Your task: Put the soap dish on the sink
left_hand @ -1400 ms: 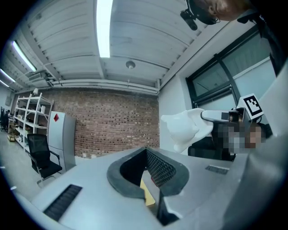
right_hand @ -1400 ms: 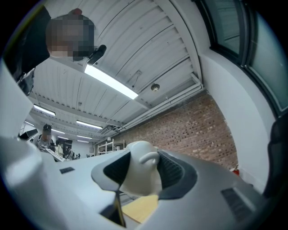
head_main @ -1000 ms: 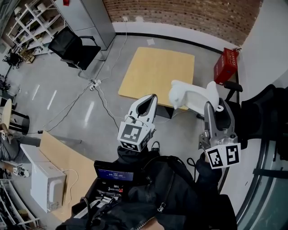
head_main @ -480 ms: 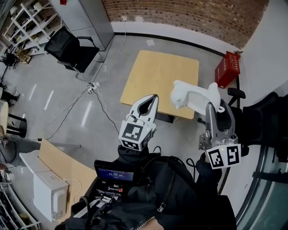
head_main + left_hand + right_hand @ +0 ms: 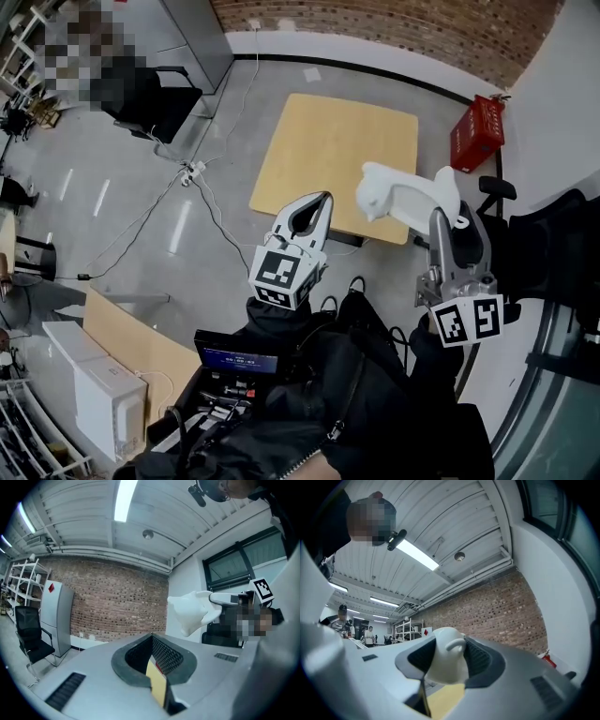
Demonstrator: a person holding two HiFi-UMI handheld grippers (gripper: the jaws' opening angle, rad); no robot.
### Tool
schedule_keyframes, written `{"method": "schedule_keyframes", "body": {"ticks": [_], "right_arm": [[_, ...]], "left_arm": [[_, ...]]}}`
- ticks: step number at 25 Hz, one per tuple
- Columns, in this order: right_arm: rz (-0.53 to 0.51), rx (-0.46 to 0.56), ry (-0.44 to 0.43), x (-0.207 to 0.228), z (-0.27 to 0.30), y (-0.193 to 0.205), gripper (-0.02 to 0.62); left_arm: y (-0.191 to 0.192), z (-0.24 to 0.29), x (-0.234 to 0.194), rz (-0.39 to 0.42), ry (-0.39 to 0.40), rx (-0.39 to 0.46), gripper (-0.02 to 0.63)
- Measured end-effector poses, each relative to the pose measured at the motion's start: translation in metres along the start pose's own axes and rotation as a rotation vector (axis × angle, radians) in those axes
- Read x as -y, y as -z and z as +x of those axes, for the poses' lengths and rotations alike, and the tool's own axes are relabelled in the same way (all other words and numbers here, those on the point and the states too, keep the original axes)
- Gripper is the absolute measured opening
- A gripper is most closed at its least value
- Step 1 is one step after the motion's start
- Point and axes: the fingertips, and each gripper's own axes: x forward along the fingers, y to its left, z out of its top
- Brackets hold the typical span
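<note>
A: L gripper (image 5: 319,202): jaws together, nothing in them; R gripper (image 5: 441,217): clamped on the white soap dish (image 5: 401,202), which sticks out ahead and to the L of its tips.
B: Risk?
A: No sink in any view; grip looks to be on one end only, so the dish could pivot or slip mid-carry; a drop lands on the floor or the wooden table (image 5: 328,150) below the grippers; prob cracks.

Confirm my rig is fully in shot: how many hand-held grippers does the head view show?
2. The left hand-held gripper is mid-frame, with nothing between its jaws. The right hand-held gripper, to its right, is shut on the white soap dish. None appears hidden.
</note>
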Motion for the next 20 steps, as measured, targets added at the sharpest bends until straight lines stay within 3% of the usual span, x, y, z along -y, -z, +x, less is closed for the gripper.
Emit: {"method": "schedule_keyframes", "body": {"ticks": [8,20], "right_arm": [[0.017,0.002,-0.053,0.015,0.041,0.008,0.190],[0.059,-0.035,-0.090,0.075,0.095,0.028,0.190]], "left_arm": [[-0.007,0.029,-0.025,0.012,-0.053,0.005,0.005],[-0.005,0.095,-0.044,0.021,-0.127,-0.028,0.003]]}}
